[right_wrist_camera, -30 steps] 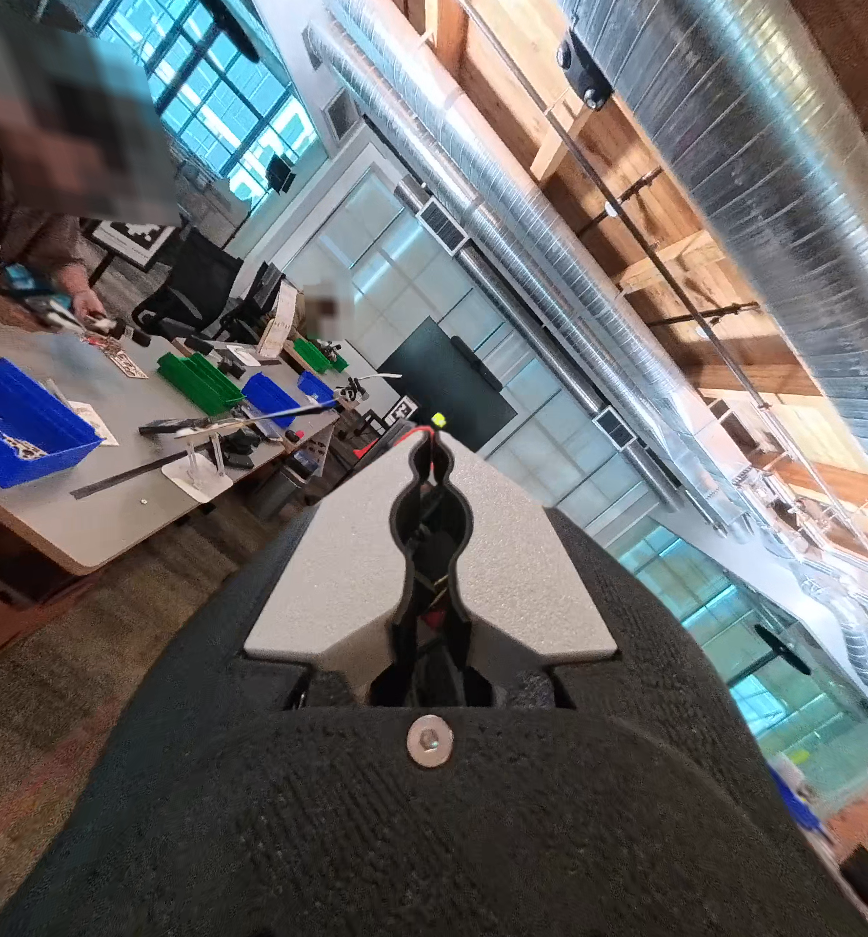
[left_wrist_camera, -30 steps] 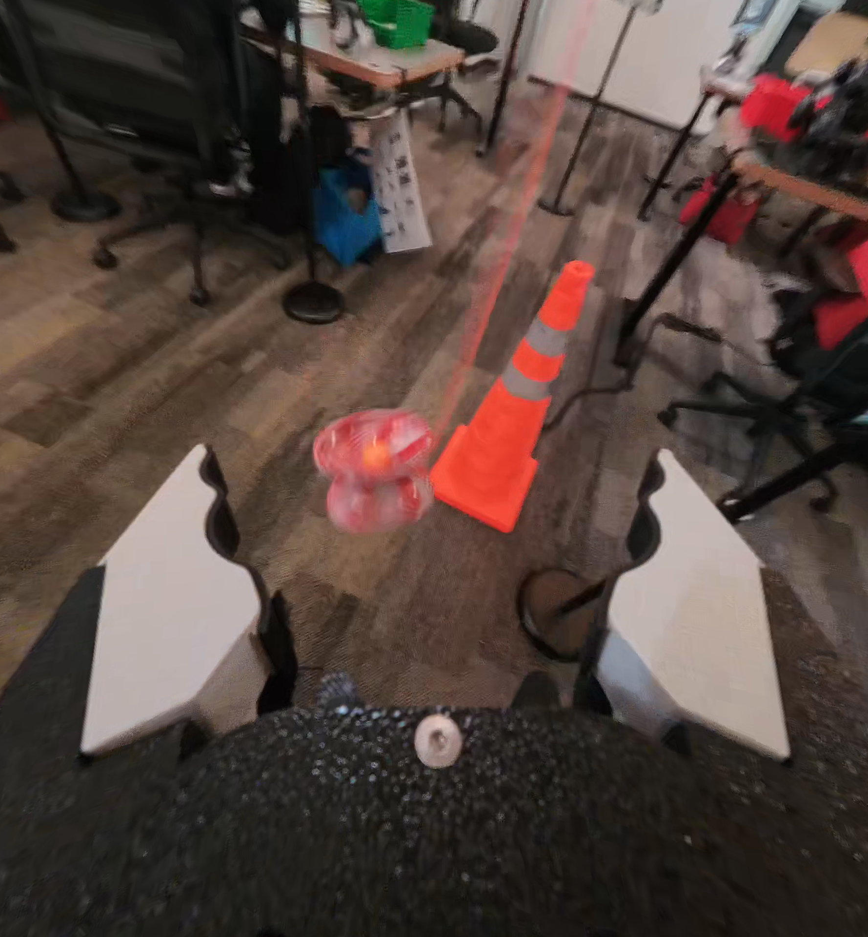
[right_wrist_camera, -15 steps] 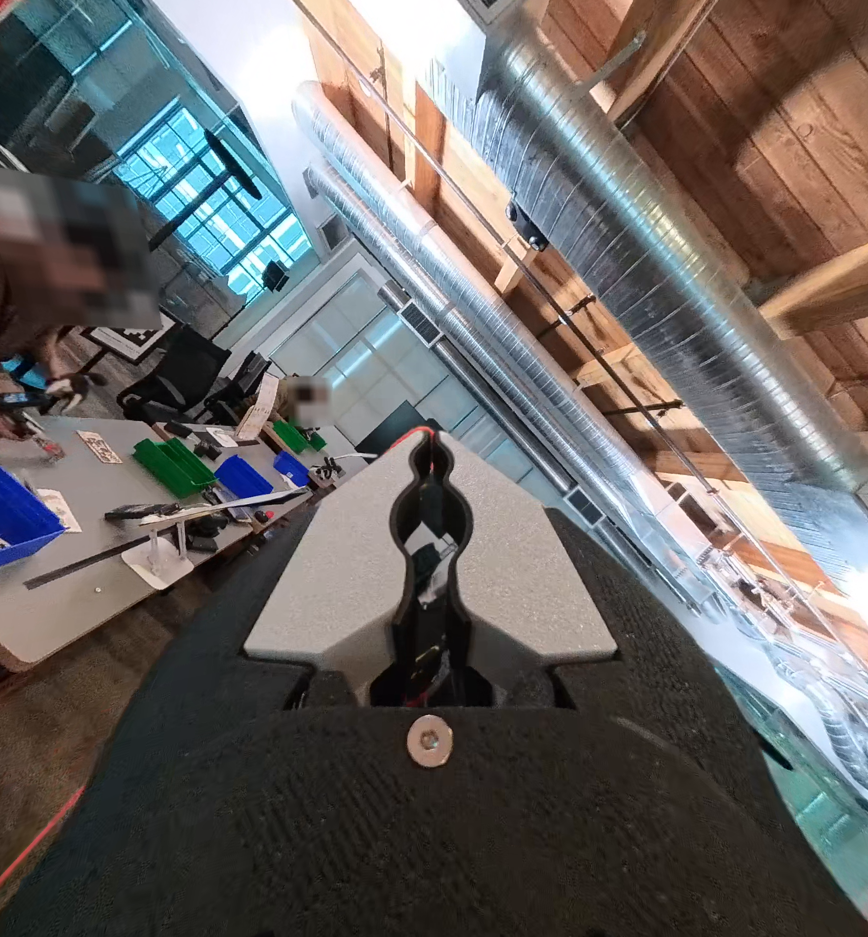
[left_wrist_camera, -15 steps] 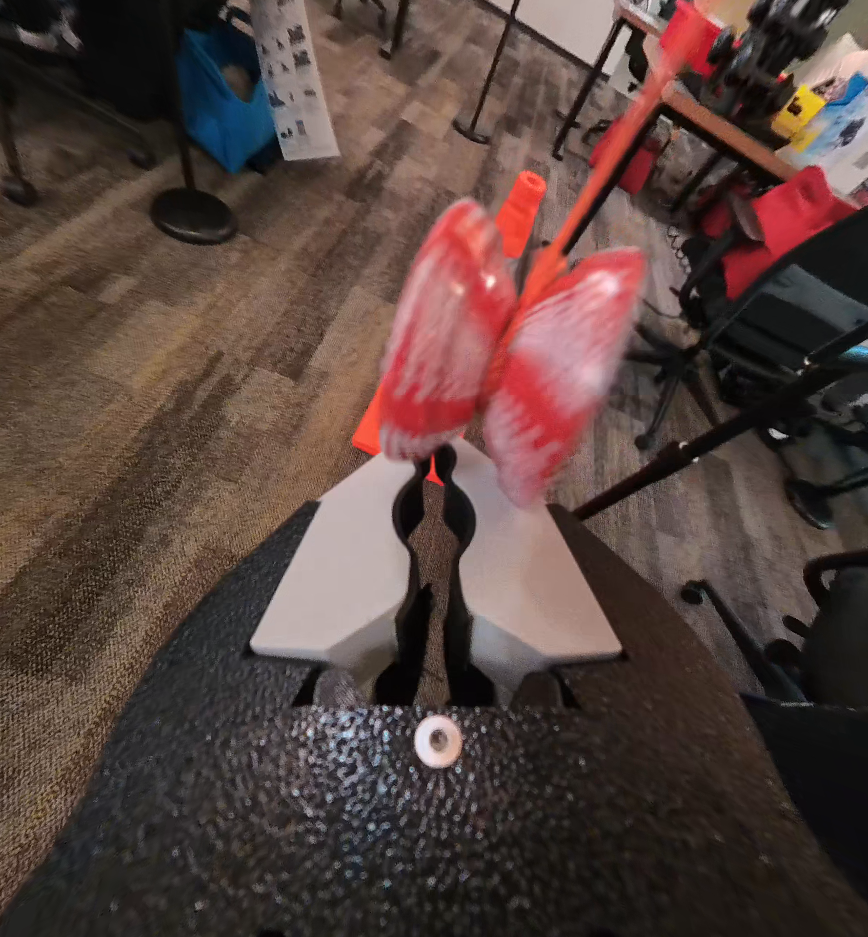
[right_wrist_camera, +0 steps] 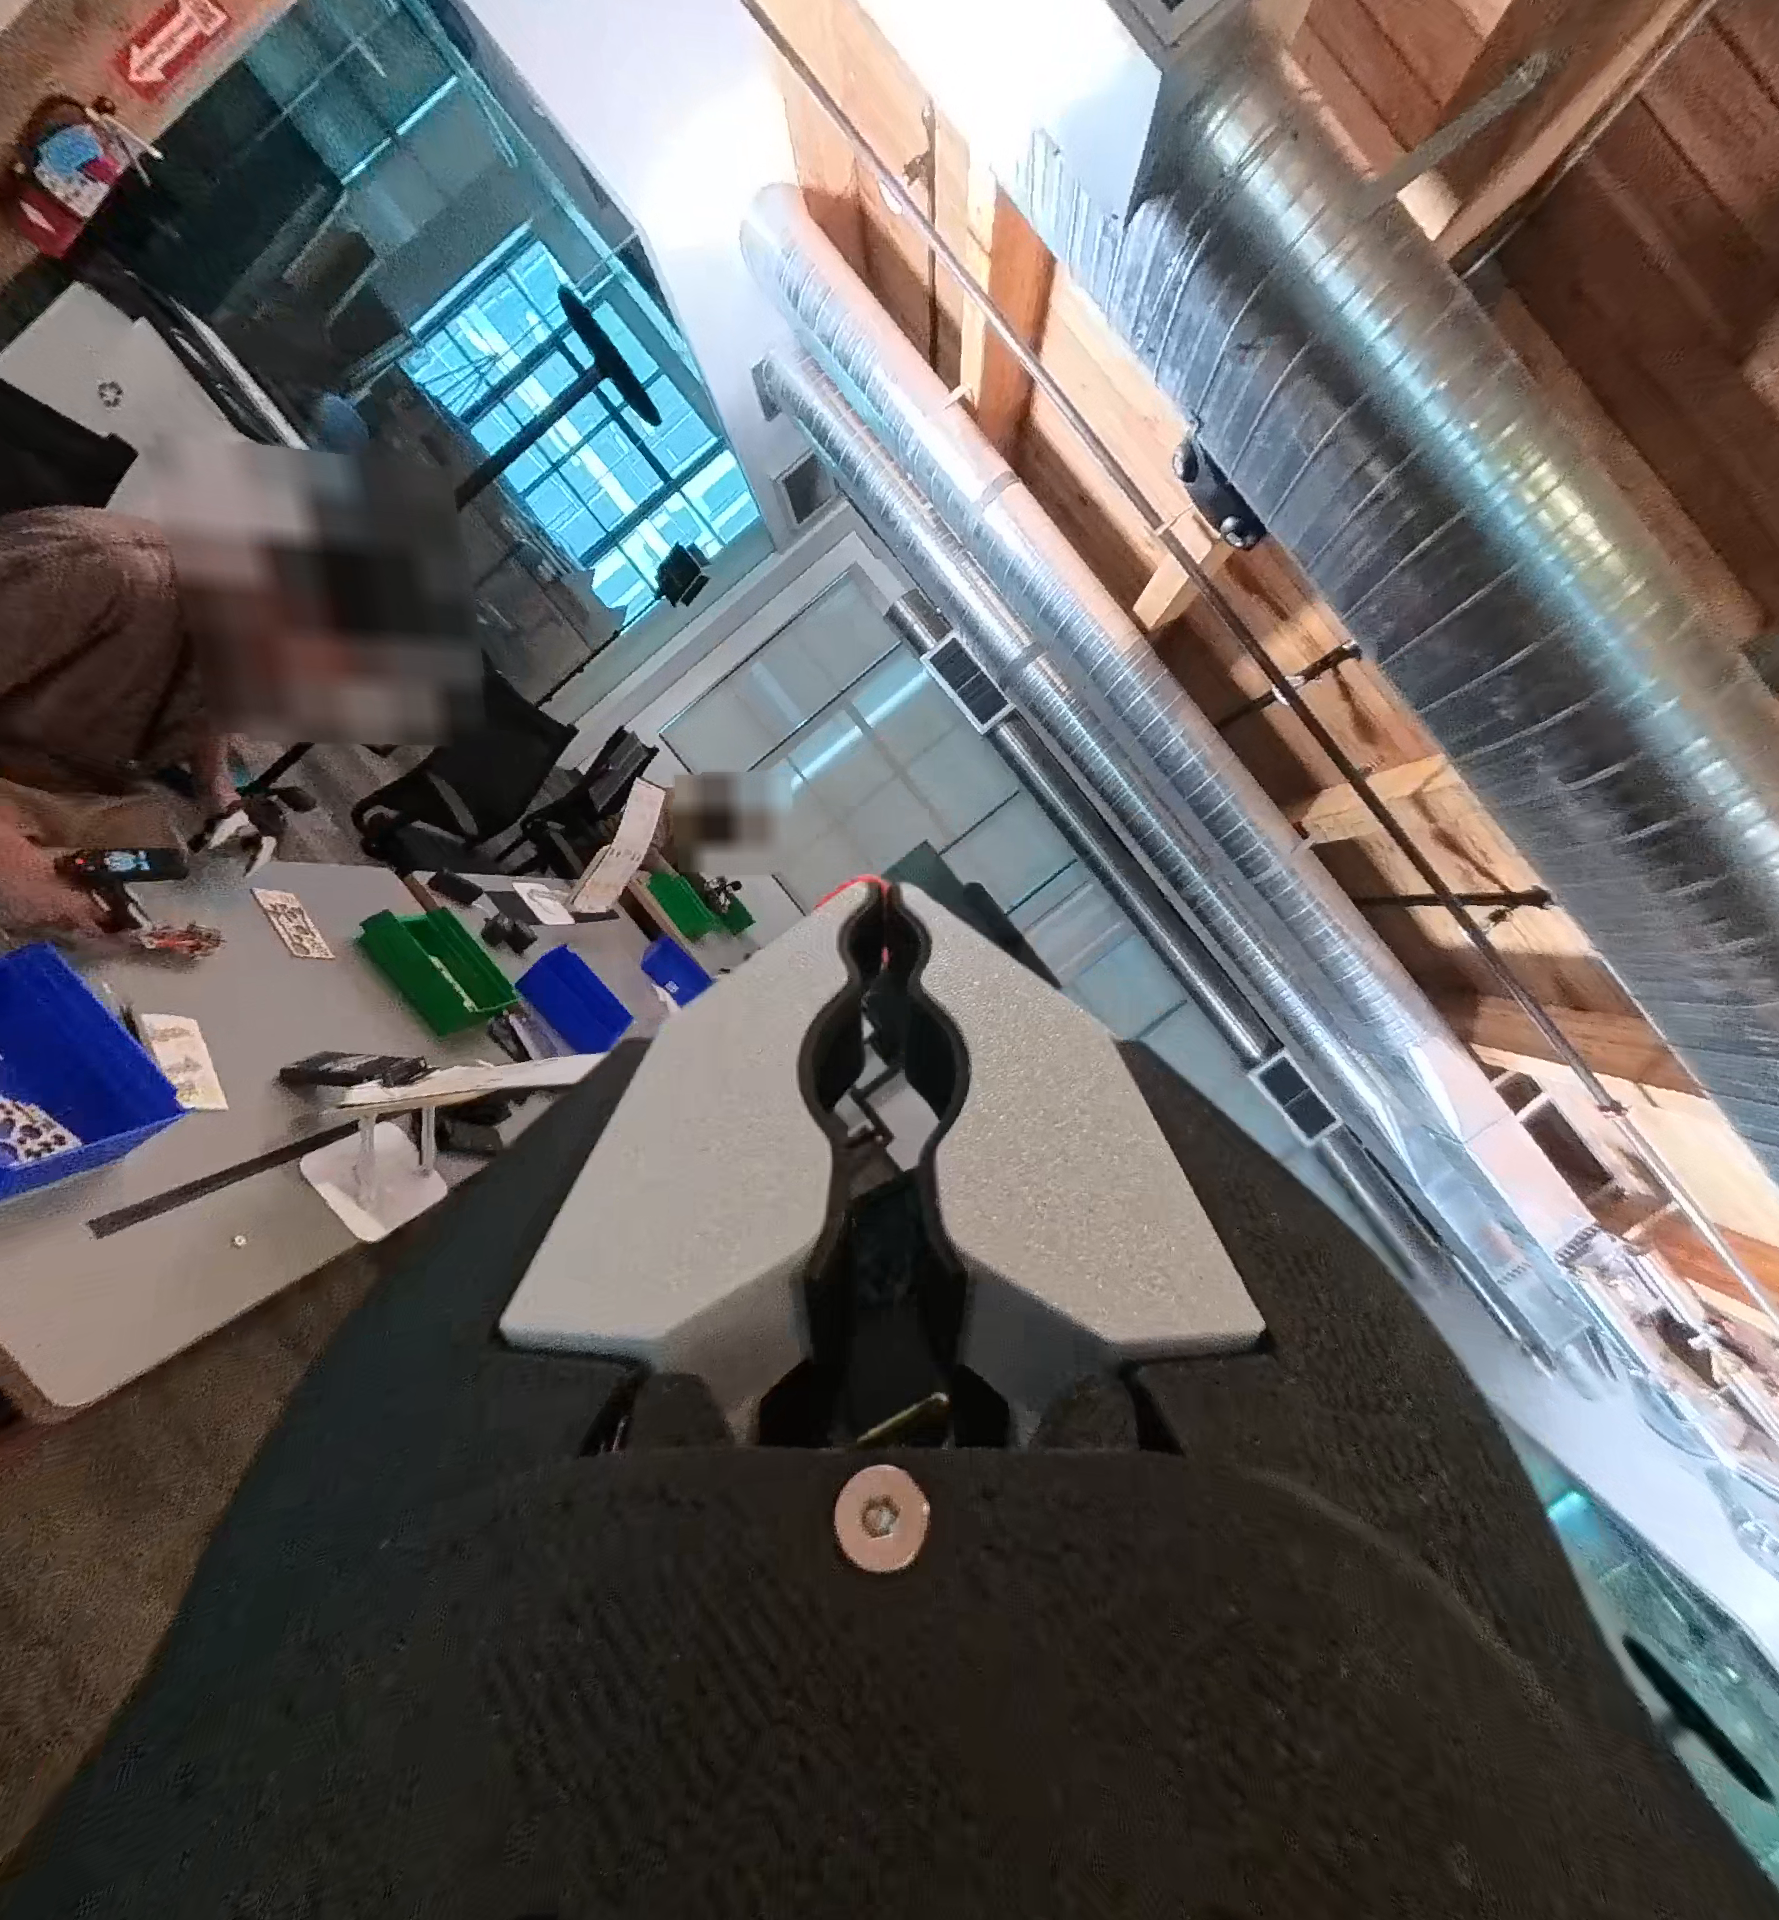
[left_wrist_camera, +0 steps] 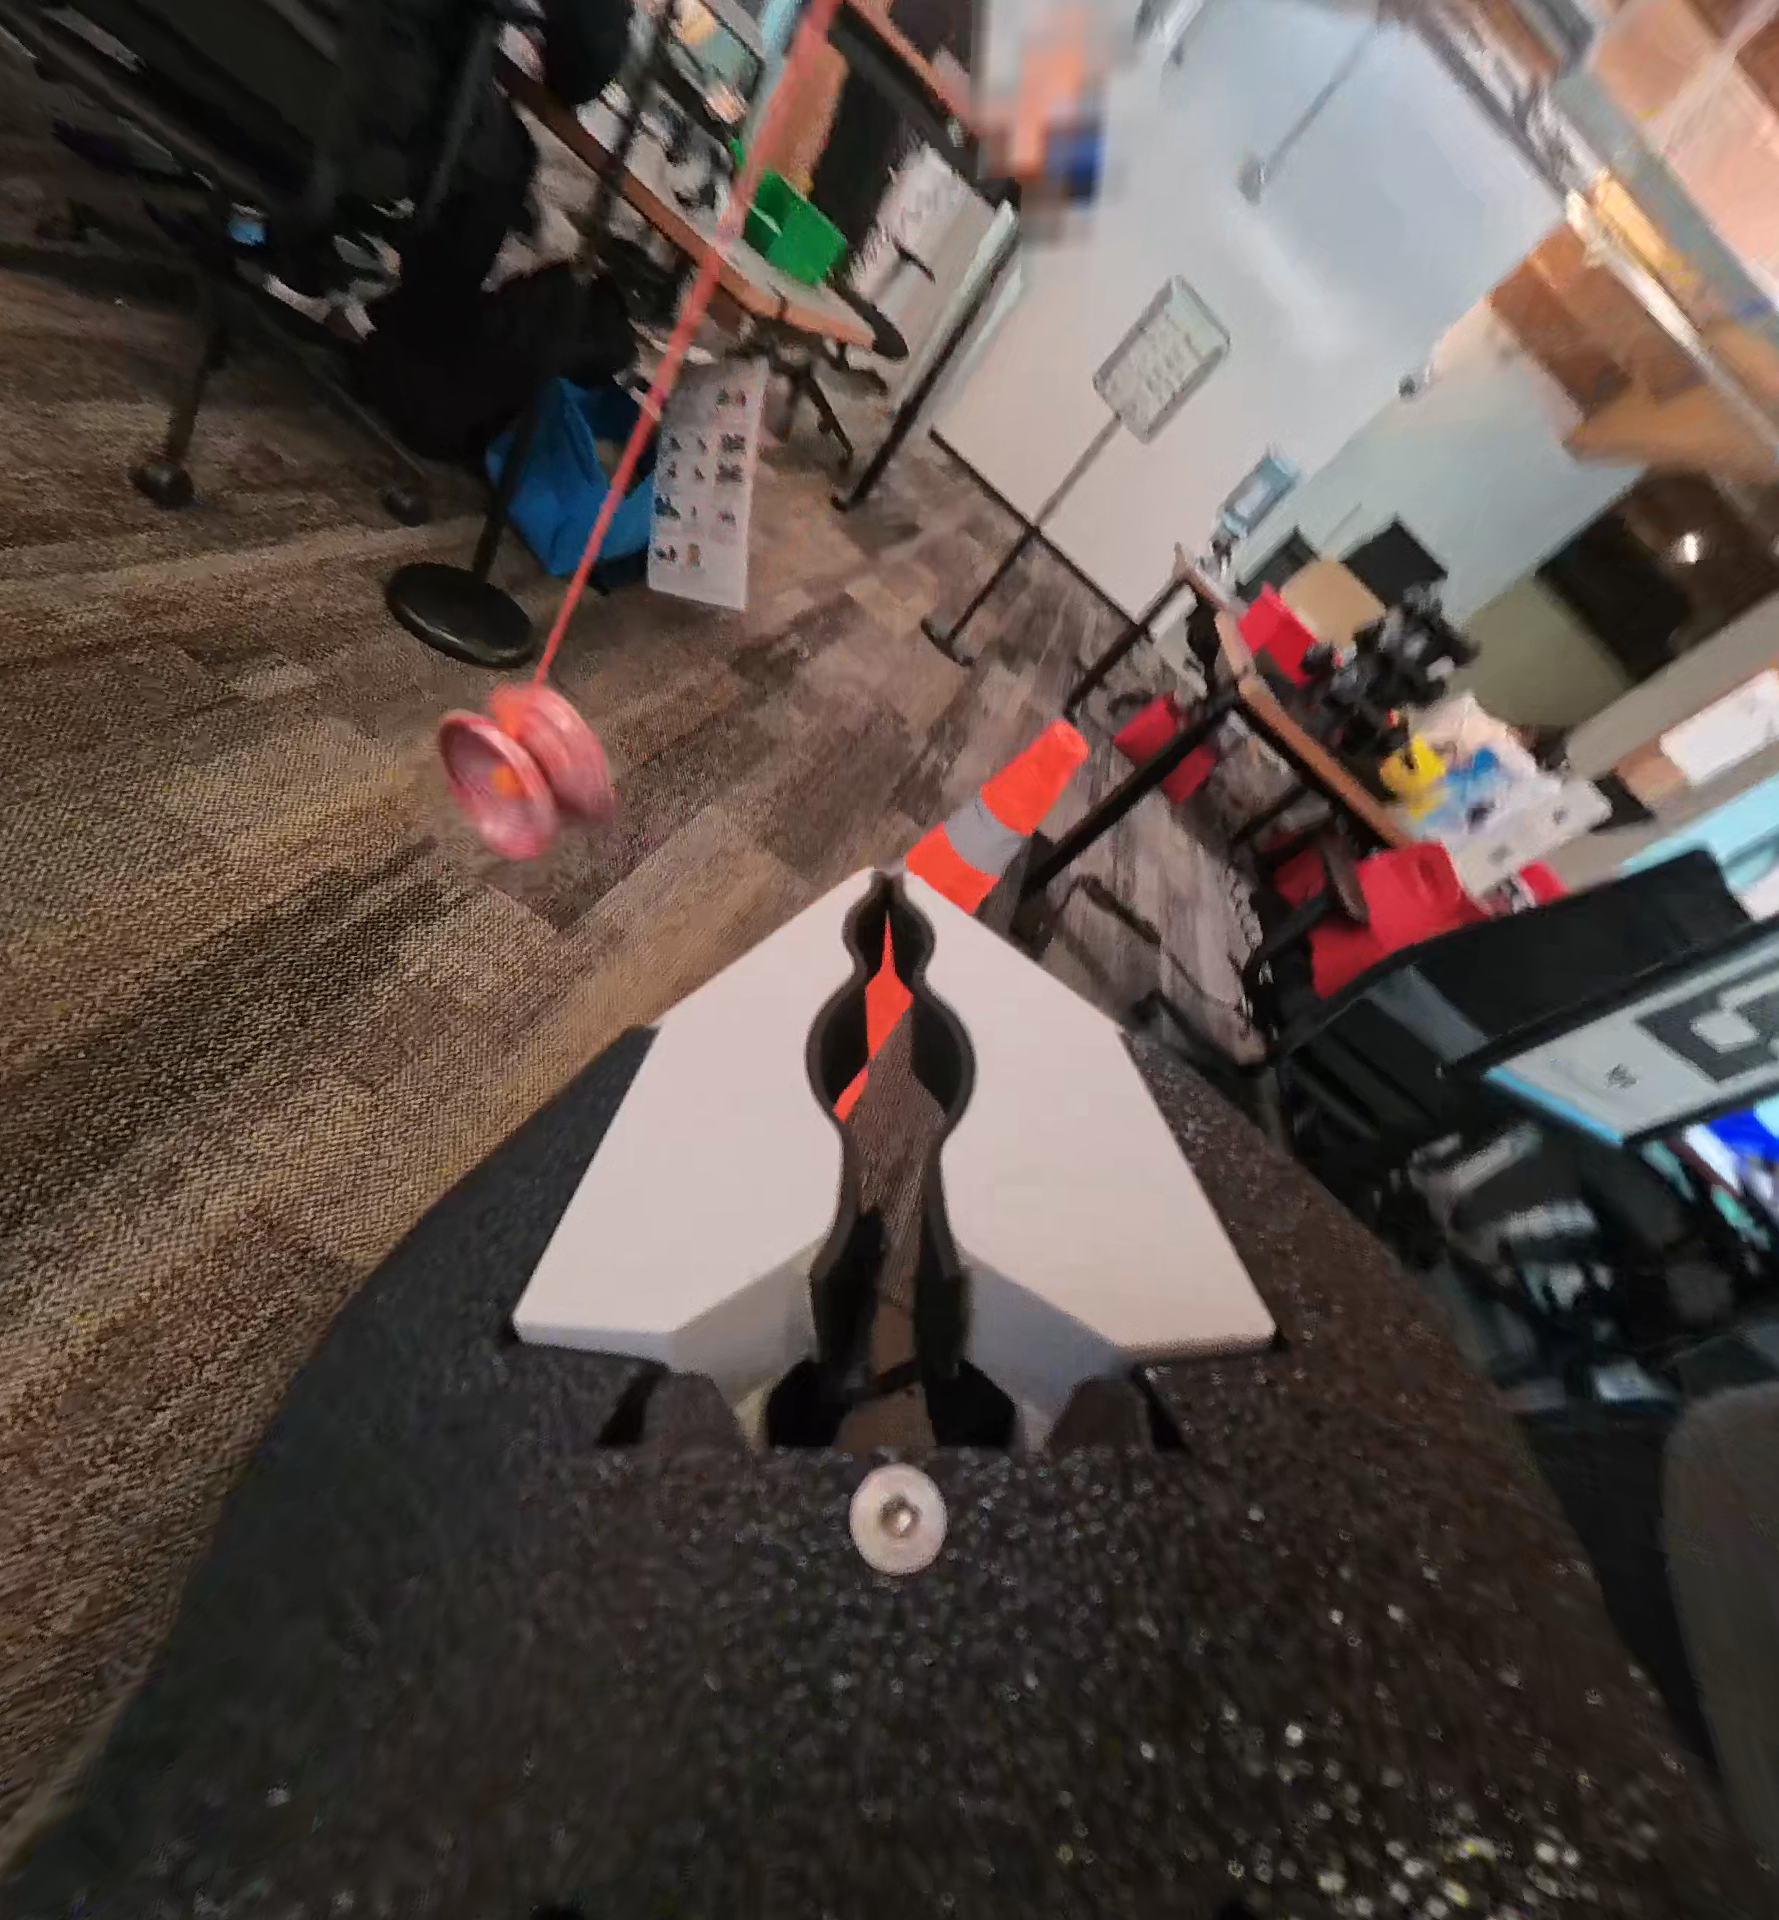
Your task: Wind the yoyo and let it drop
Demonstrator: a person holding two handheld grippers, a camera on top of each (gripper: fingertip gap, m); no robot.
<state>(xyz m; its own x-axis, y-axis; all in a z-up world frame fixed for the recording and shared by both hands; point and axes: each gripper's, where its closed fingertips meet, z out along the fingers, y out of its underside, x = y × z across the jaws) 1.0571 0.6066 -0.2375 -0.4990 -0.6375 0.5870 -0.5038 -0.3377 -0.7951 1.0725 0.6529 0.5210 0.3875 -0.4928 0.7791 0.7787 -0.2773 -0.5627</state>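
Note:
A red yoyo (left_wrist_camera: 523,766) hangs in the air on a taut red string (left_wrist_camera: 656,416) that runs up and out of the top of the left wrist view. It is blurred and hangs ahead and to the left of my left gripper (left_wrist_camera: 887,883), which is shut and empty. My right gripper (right_wrist_camera: 885,891) is raised and points up at the ceiling. It is shut on the red string (right_wrist_camera: 857,885), a short bit of which shows at its fingertips. The yoyo is not in the right wrist view.
An orange traffic cone (left_wrist_camera: 999,821) stands on the carpet just beyond my left gripper. Chairs, stand bases (left_wrist_camera: 461,620), a blue bin (left_wrist_camera: 563,488) and cluttered tables (left_wrist_camera: 1311,727) ring the floor. In the right wrist view a person works at a grey table (right_wrist_camera: 137,1278) with blue and green bins. Tip to tip, the grippers are about 75 cm apart.
My left gripper went from open to shut. The yoyo rose close to its fingertips half a second ago and now hangs farther off to the left. The right gripper tilted slightly, still gripping the string.

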